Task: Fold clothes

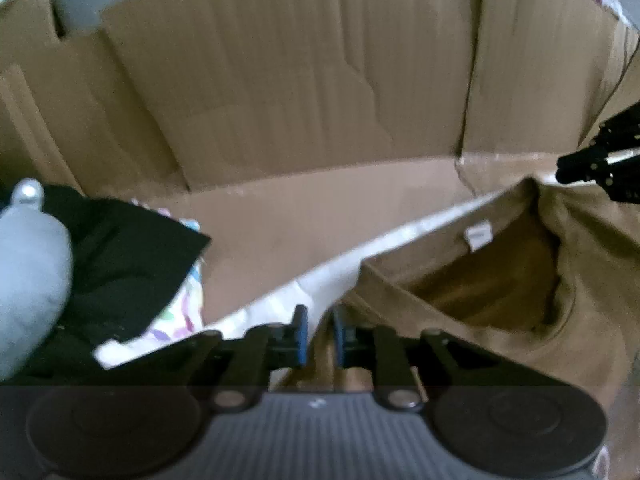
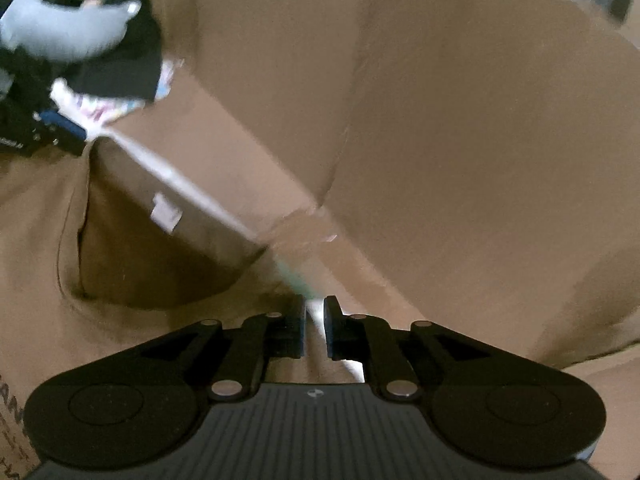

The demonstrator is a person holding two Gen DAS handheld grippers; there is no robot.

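Nearly closed, left claw [image 1: 320, 334] and right claw [image 2: 315, 330] pinch the brown shirt [image 1: 500, 280].

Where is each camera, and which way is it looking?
Left wrist: sits on the left gripper, looking down at the brown shirt and cardboard box; the right gripper shows at the right edge.
Right wrist: sits on the right gripper, looking down at the same shirt and box.
Both show the shirt's white label, the black cloth and the grey plush thing.
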